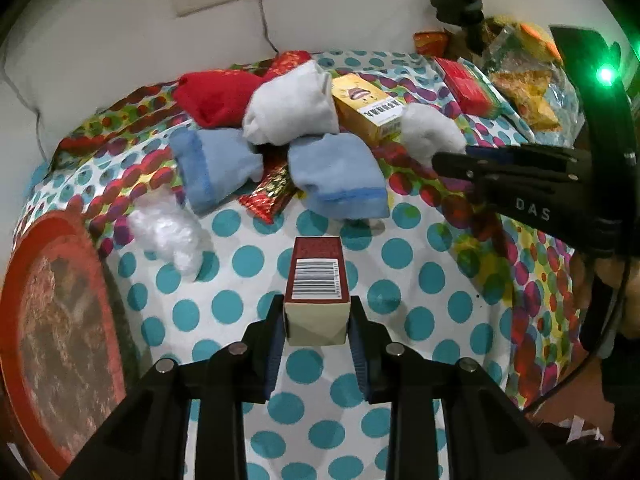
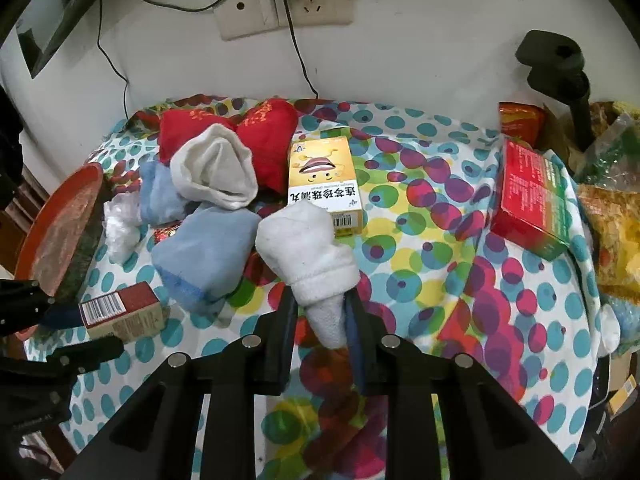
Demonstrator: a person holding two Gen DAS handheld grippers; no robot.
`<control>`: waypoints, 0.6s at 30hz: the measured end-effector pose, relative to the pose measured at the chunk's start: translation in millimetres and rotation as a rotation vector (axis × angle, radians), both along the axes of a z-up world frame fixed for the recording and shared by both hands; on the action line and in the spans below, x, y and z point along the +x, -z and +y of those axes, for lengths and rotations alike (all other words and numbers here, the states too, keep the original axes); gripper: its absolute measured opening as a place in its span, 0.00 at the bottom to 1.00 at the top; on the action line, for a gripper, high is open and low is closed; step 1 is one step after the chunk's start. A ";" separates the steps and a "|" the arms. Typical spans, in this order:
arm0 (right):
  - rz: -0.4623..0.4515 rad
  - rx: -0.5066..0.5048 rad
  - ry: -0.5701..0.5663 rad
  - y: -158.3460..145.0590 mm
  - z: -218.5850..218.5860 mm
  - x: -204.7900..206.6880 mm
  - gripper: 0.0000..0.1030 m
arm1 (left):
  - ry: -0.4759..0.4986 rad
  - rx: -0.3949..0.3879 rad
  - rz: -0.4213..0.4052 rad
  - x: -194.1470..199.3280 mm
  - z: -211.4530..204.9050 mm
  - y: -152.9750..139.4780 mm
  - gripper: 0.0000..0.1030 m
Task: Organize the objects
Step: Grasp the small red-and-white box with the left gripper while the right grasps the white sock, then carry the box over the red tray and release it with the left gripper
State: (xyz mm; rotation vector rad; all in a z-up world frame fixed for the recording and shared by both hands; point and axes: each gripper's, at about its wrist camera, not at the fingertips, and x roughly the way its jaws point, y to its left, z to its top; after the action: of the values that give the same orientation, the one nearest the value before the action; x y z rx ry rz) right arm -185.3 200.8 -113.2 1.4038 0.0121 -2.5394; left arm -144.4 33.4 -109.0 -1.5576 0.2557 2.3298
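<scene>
Polka-dot cloth [image 1: 248, 260], dark-red barcoded box [image 1: 317, 280], rolled white sock [image 2: 308, 248]

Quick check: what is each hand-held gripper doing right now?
Left hand-held gripper: shut on the small red box.
Right hand-held gripper: shut on the white sock.

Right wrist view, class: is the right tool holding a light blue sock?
No, the right tool is shut on a rolled white sock.

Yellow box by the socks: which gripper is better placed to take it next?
Neither is free. The right gripper, shut on a white sock, is nearer the yellow box; the left gripper grips a red carton.
</scene>
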 end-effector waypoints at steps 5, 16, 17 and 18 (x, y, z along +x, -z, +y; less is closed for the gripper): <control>-0.003 -0.020 0.013 -4.0 2.0 11.5 0.22 | -0.017 0.028 0.007 14.7 -15.9 -10.8 0.29; 0.011 -0.018 0.030 -15.2 1.8 28.4 0.22 | -0.069 0.022 0.072 33.2 -51.8 -40.2 0.29; 0.015 -0.013 0.029 -17.2 0.8 29.6 0.22 | -0.084 0.018 0.083 34.0 -59.6 -44.0 0.29; 0.017 -0.011 0.029 -18.6 -0.1 30.4 0.22 | -0.095 0.014 0.090 34.4 -65.3 -46.0 0.29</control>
State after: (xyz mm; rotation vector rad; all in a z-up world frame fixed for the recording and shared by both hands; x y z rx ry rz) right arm -154.9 200.7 -94.6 1.3877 -0.0195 -2.5711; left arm -110.0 -31.9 -63.0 -1.4904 0.1891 2.4732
